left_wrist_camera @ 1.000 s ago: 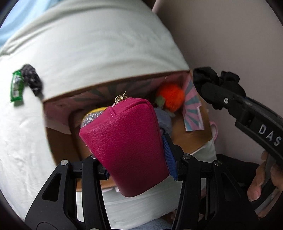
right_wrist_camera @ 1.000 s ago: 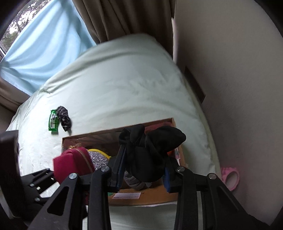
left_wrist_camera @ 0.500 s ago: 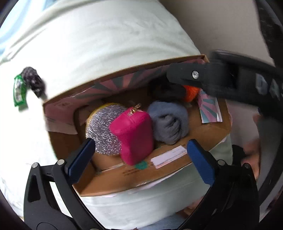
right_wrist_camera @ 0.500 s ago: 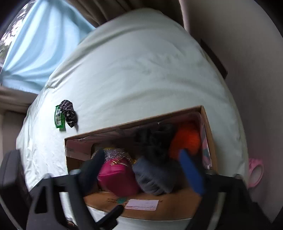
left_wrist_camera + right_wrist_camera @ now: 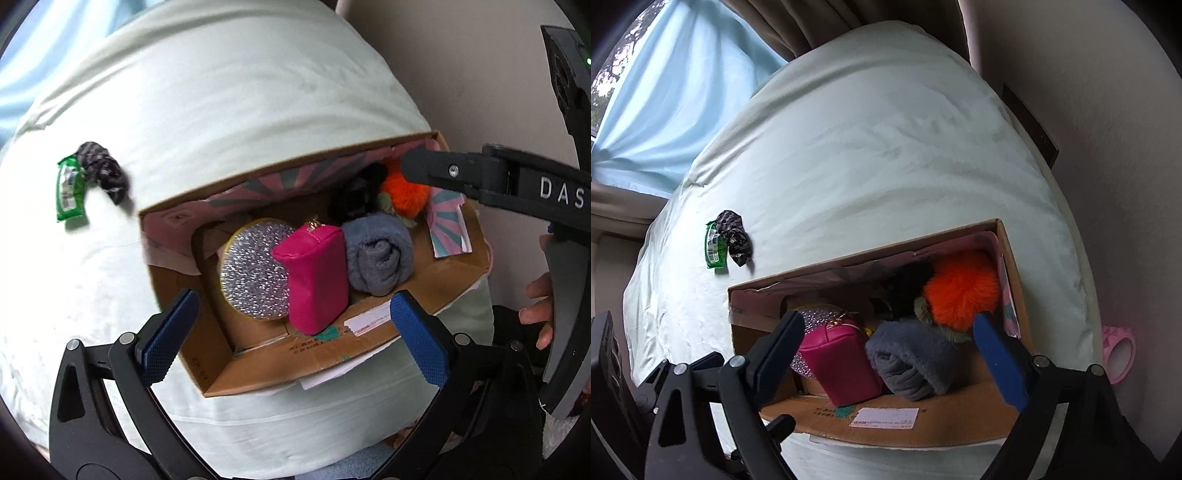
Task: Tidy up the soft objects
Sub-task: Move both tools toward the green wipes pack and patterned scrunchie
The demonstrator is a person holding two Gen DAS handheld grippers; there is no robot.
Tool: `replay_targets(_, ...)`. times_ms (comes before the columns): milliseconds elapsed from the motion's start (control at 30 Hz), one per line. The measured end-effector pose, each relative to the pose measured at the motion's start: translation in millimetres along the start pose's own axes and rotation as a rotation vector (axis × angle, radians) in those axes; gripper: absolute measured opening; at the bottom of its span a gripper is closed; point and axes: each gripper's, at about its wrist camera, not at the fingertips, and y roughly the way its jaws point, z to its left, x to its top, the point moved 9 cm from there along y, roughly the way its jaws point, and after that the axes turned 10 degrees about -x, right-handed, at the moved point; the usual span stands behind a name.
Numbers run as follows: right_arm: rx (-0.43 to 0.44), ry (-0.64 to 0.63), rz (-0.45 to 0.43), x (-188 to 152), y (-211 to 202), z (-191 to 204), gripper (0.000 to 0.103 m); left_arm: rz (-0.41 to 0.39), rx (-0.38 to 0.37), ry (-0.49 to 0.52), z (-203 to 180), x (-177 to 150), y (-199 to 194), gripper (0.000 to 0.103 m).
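While both pairs of tongs hang over the near edge of a cardboard box point(image 5: 280, 365) that rests on a pale green bed point(image 5: 221, 110), neither holds anything. The left tongs point(image 5: 295, 328) stand wide apart, with the box's near wall seen between the blue pads. The right tongs point(image 5: 894, 354) likewise stand apart and empty; in the left wrist view one of their black arms crosses above the far right corner of the box.

Just beyond the left tongs, inside the box, a pink zip pouch point(image 5: 317, 277) stands upright. To its left a round glittery silver pouch point(image 5: 255, 273) leans against it, touching. To its right lies a rolled grey fleece point(image 5: 380, 254), directly ahead of the right tongs.

Farther in, behind the fleece, sit a black fabric item point(image 5: 354, 199) and an orange fluffy ball point(image 5: 964, 291) in the far right corner, against the patterned pink lining.

Beyond the box and to the left of both tongs, well apart from it, a green packet point(image 5: 68, 192) and a dark patterned scrunchie point(image 5: 105, 175) lie touching on the bed.
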Motion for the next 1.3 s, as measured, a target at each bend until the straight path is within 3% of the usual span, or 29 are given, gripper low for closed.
replay_targets(200, -0.017, -0.047, -0.053, -3.0, -33.9, 18.1, 0.091, -0.095, -0.021, -0.039, 7.7, -1.3, -43.8, 0.103)
replay_targets(467, -0.006, -0.123, -0.153, -18.5, -95.2, 65.6, 0.091, -0.28, -0.027, -0.089, 30.1, -14.7, -129.1, 0.103)
replay_targets(900, 0.028, -0.259, -0.358, -80.2, -199.4, 179.3, 0.091, -0.522, 0.113, -0.148, 117.9, -94.1, -276.0, 0.103)
replay_targets(1067, 0.009, -0.301, -0.423, -109.1, -221.4, 221.4, 0.091, -0.599, 0.136, -0.175, 159.6, -130.2, -324.4, 0.103)
replay_targets(1300, -0.009, -0.311, -0.47, -138.3, -227.2, 272.6, 0.091, -0.634, 0.154, -0.17, 205.7, -158.1, -357.8, 0.103)
